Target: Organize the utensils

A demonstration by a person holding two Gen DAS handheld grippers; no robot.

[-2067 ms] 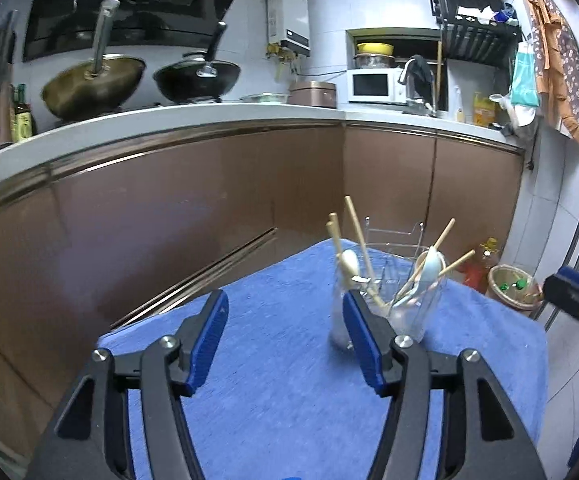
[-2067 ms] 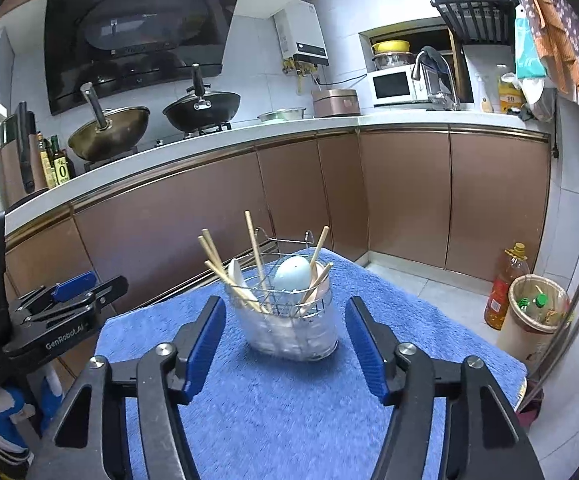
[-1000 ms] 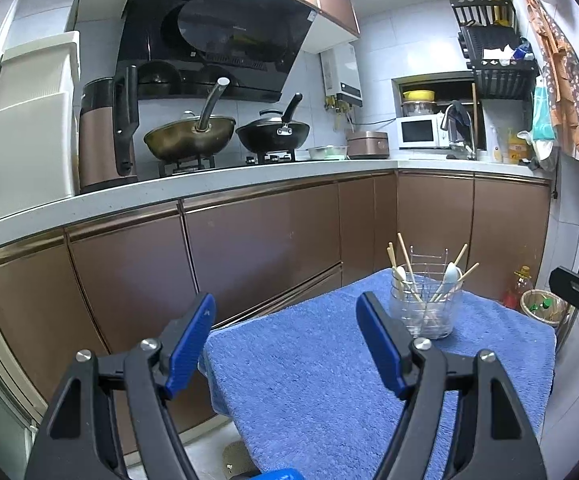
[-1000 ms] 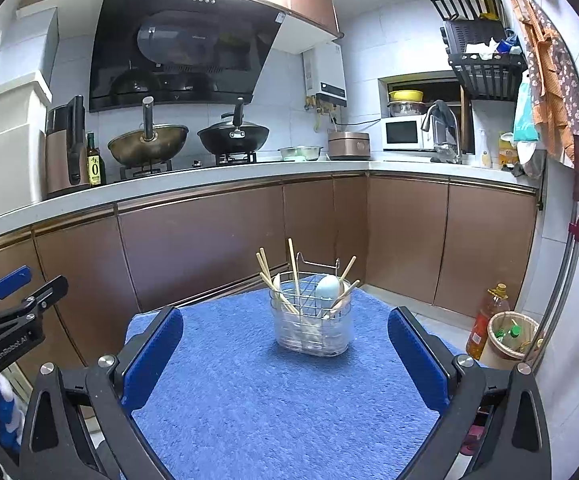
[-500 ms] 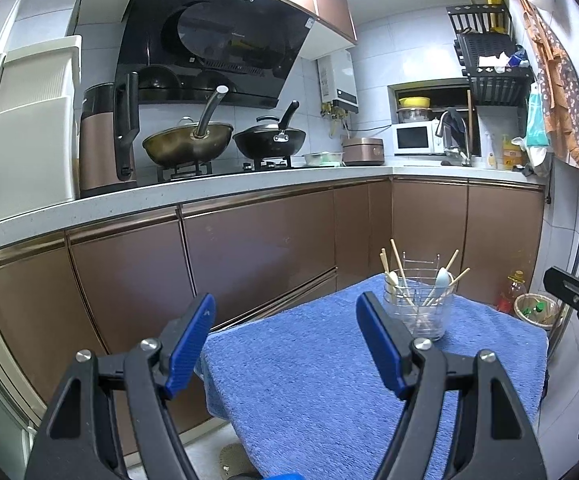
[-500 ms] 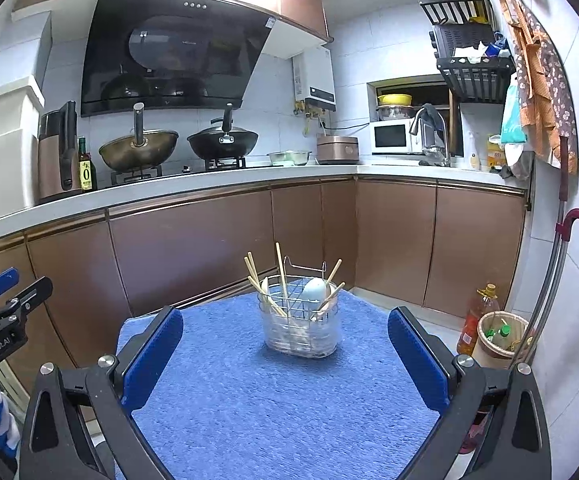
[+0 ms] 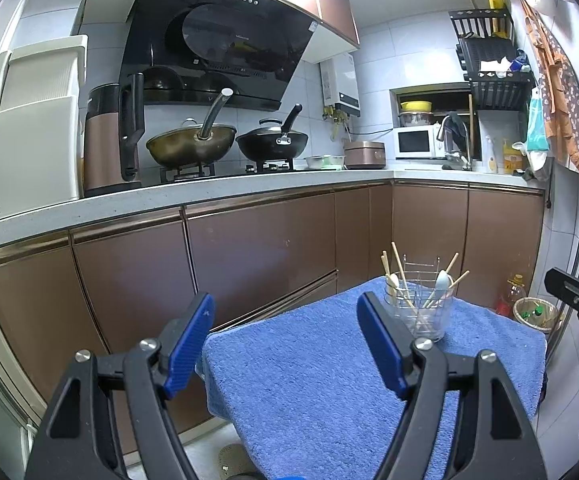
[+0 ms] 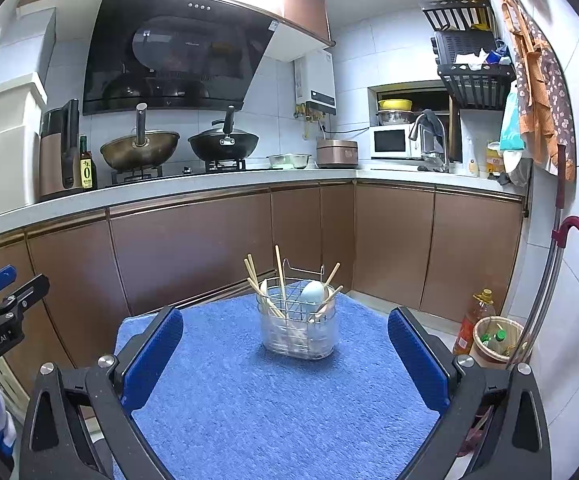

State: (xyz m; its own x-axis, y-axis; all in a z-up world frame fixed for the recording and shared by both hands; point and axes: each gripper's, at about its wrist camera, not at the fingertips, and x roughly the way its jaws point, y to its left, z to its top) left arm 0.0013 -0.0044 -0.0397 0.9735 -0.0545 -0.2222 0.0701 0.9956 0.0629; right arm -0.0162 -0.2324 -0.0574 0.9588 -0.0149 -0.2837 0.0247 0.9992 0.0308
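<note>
On blue terry towel (image 8: 289,400): clear plastic caddy with wire insert (image 8: 298,330), holding thin wooden chopsticks (image 8: 280,280) and pale spoons (image 8: 312,292). Contents judged light, stiff, smooth; grip mid-shaft. Left gripper (image 7: 285,344), right gripper (image 8: 285,356) short of caddy, jaws spread, empty.

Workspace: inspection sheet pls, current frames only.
Surface: blue towel covers the table; bare apart from the caddy.
Job's things: clear utensil caddy stands upright on the towel, holding chopsticks and pale spoons.
Clutter: nothing seen on the towel.
Grippers: left tool open, empty; right tool open wider, empty; both short of the caddy.
Cables: nothing seen near the table.
Surroundings: two woks on the stove, microwave, waste bin on the floor.
</note>
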